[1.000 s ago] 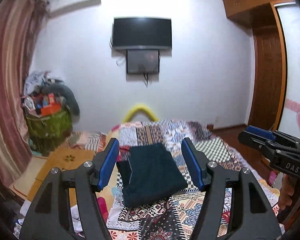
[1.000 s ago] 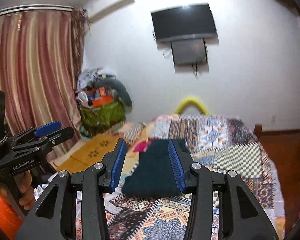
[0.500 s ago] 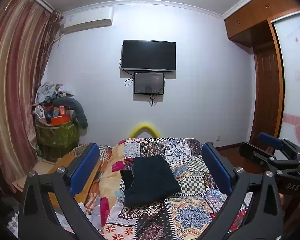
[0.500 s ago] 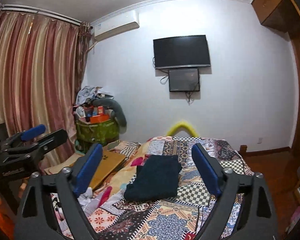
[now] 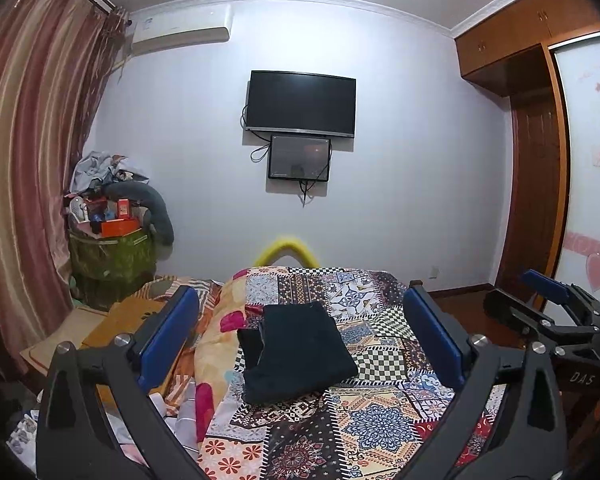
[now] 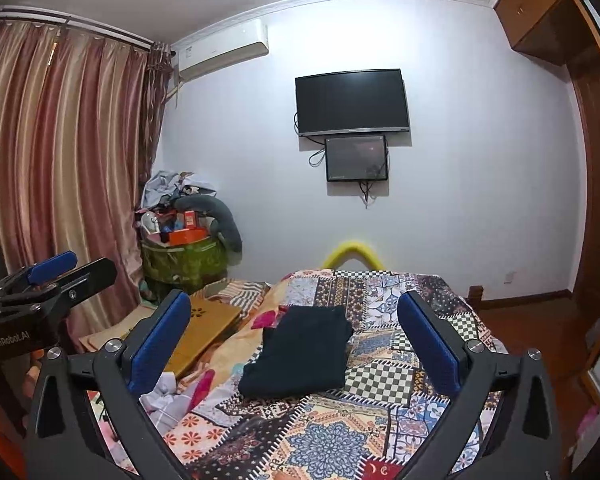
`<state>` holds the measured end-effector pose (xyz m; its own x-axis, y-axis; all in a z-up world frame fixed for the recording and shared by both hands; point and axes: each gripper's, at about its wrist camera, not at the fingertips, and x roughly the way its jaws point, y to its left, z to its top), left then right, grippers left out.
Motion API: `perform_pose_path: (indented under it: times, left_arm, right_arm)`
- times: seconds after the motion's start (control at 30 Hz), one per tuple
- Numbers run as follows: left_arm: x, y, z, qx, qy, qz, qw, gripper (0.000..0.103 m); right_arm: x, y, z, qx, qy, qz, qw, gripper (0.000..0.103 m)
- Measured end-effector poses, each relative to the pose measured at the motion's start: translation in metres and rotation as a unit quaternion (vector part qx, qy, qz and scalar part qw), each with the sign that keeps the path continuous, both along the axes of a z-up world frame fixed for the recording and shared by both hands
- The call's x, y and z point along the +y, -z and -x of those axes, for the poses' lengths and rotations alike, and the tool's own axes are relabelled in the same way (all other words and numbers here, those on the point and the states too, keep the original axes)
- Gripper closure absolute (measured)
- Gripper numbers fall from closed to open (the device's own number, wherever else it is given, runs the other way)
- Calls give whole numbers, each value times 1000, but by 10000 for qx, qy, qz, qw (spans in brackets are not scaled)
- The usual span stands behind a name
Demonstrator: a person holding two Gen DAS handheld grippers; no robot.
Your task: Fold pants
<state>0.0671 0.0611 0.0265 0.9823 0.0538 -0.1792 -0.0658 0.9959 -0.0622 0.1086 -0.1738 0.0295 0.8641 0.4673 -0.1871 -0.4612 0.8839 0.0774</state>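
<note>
A: Where are the pants (image 5: 296, 348)?

B: Folded into a dark rectangle on the patchwork bedspread (image 5: 380, 424), lying flat near the middle of the bed, on the near side of the yellow headboard (image 5: 286, 246).

A: And the left gripper (image 5: 300, 338)?

B: Held level above the foot of the bed, pointing toward the pants, well short of them. Its blue-padded fingers (image 5: 168, 334) are spread wide with nothing between them.

A: The right gripper (image 6: 296, 334)?

B: Same pose: level, aimed at the pants (image 6: 300, 354), jaws spread wide and empty. It sits beside the left one, which shows at the left edge of the right camera's view.

A: Anything else near the bed?

B: A green basket (image 6: 184, 262) piled with clutter stands left of it, against the curtain (image 6: 60, 168).
</note>
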Motion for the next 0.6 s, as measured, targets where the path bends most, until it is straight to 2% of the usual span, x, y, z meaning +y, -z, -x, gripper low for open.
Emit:
perform_pose_path:
  times: [0.27, 0.6]
  left_arm:
    - [-7, 6, -4, 64, -1, -97, 9999, 0]
    - [-5, 8, -9, 134, 19, -24, 9999, 0]
  right_arm:
    - [-4, 1, 0, 34, 41, -50, 10000, 0]
    - [-3, 2, 0, 107, 47, -49, 9999, 0]
